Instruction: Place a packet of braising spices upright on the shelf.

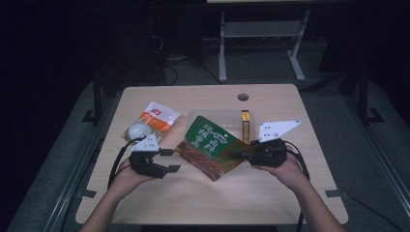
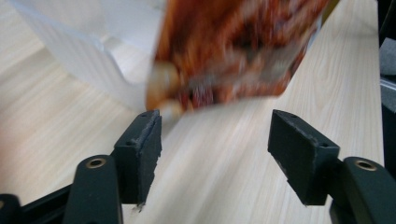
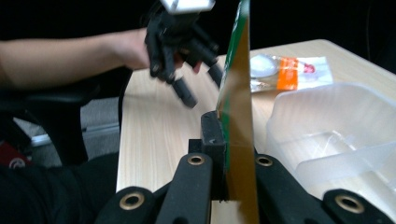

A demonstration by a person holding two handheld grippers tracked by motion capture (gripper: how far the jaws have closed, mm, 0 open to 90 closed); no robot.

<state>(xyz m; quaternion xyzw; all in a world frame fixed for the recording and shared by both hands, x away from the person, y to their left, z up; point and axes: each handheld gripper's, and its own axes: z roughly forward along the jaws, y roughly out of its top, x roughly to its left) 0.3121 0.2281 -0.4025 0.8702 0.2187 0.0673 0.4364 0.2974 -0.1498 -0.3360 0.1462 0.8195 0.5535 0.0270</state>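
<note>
My right gripper [image 1: 240,155] is clenched on the edge of a green and brown snack packet [image 1: 211,145], holding it lifted above the middle of the bench [image 1: 270,193]; in the right gripper view the packet [image 3: 238,116] stands edge-on, pinched between my jaws. Its green panel carries large white characters, too small for me to read. My left gripper [image 1: 169,162] is released, jaws spread wide, just beside the packet's lower left corner without touching it; in the left gripper view the packet's brown printed end [image 2: 233,51] hangs blurred just beyond my open jaws. Behind the packet sits a clear plastic tray [image 1: 232,118], with a slim yellow stick pack [image 1: 245,126] lying at its right side. Farther left on the bench lies a clear bag [image 1: 151,122] with an orange band and a small red logo, lettering unreadable.
</note>
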